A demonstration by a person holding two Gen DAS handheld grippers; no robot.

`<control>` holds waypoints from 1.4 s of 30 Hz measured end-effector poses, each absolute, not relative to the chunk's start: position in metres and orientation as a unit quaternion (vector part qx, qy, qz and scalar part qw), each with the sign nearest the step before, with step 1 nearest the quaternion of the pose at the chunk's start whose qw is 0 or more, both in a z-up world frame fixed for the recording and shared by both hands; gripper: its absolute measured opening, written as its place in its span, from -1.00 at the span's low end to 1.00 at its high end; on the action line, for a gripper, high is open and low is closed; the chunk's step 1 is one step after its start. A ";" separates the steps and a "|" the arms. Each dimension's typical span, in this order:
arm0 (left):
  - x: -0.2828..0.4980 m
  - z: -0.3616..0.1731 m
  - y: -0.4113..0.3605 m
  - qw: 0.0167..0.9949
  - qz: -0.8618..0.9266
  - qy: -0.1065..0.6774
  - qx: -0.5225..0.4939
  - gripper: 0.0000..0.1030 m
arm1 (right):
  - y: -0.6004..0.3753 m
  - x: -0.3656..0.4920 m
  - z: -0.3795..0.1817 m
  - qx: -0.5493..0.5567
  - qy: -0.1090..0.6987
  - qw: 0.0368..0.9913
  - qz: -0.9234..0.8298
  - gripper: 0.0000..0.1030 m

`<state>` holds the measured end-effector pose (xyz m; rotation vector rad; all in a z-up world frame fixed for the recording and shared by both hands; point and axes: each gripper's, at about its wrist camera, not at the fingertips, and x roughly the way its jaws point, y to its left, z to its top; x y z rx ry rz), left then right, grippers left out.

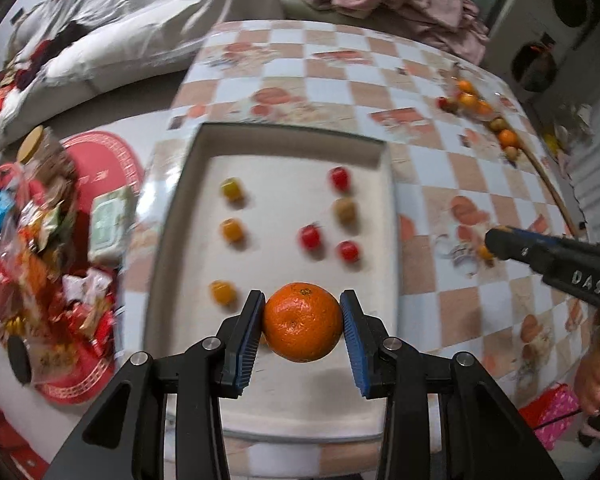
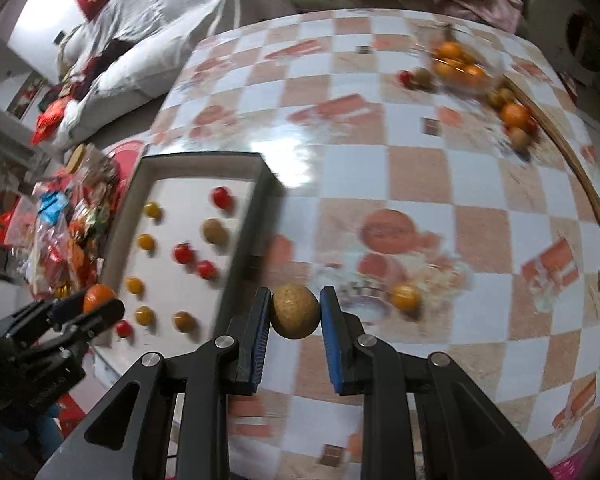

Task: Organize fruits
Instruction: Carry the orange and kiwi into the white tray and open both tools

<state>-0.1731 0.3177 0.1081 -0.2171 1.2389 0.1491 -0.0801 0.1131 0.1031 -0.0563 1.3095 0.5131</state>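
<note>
My left gripper (image 1: 302,322) is shut on an orange tangerine (image 1: 302,322) and hangs over the near end of the white tray (image 1: 384,412). On the tray lie several small fruits: yellow ones (image 1: 233,230) on the left, red ones (image 1: 310,237) and a brown one (image 1: 345,209) on the right. My right gripper (image 2: 295,312) is shut on a small brown round fruit (image 2: 295,311) above the checkered table (image 2: 420,168), just right of the tray (image 2: 204,157). The left gripper (image 2: 100,306) with its tangerine (image 2: 98,296) shows at the lower left of the right wrist view.
A loose pile of tangerines and small fruits (image 2: 456,65) lies at the table's far right, with more (image 2: 514,115) by the rim. One small orange fruit (image 2: 405,297) sits on the table near my right gripper. Snack packets (image 1: 40,232) crowd a red mat left of the tray.
</note>
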 end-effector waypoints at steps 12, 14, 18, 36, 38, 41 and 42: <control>-0.171 0.089 0.371 0.804 0.106 0.569 -0.132 -0.22 | 0.191 -0.077 0.100 -0.062 0.610 0.738 0.282 -0.47; -0.165 0.082 0.373 0.803 0.106 0.571 -0.132 -0.22 | 0.202 -0.073 0.094 -0.071 0.610 0.735 0.287 -0.47; -0.152 0.065 0.373 0.798 0.105 0.579 -0.130 -0.22 | 0.220 -0.059 0.079 -0.076 0.614 0.730 0.290 -0.47; -0.135 0.029 0.349 0.793 0.100 0.594 -0.092 -0.22 | 0.278 -0.016 0.021 -0.120 0.614 0.714 0.315 -0.47; -0.136 0.029 0.349 0.794 0.100 0.594 -0.088 -0.21 | 0.282 -0.017 0.018 -0.129 0.610 0.714 0.317 -0.47; -0.135 0.030 0.349 0.793 0.100 0.595 -0.084 -0.18 | 0.287 -0.018 0.017 -0.141 0.607 0.713 0.321 -0.46; -0.134 0.029 0.349 0.793 0.099 0.596 -0.085 -0.11 | 0.288 -0.018 0.017 -0.142 0.607 0.713 0.320 -0.46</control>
